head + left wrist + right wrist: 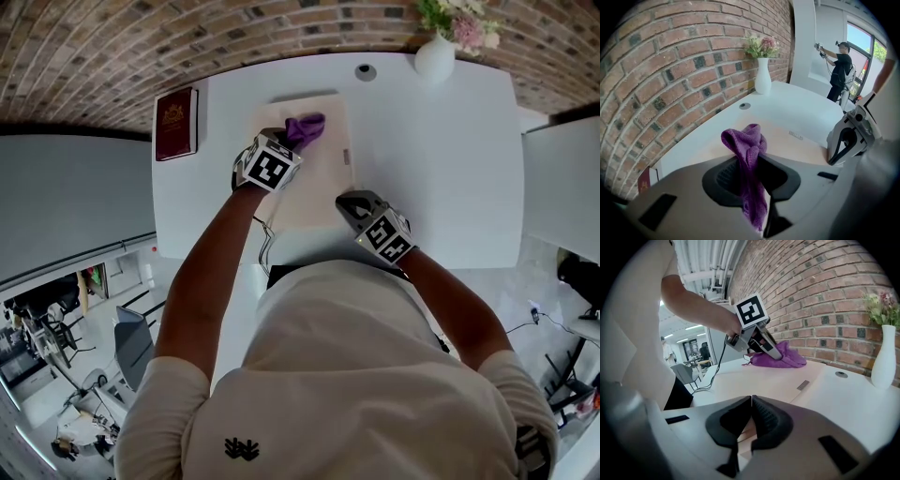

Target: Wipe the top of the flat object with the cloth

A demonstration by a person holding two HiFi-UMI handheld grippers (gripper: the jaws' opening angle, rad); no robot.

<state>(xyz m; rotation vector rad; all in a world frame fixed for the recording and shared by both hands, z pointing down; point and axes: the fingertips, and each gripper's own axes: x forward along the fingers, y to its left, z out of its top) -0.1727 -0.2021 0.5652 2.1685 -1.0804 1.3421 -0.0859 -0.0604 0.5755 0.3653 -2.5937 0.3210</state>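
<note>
Purple cloth [307,127] clamped in L gripper [292,142], resting on pale board [319,187]. R gripper [349,201] shut, empty, at board's near-right corner. White table [450,169] spreads wide at right.

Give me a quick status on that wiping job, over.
Left gripper shut on purple cloth, at far end of board. Right gripper shut, at near corner of board. Vase and book off the board.

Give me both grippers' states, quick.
Left gripper: shut on the purple cloth.
Right gripper: jaws together, nothing between them.
</note>
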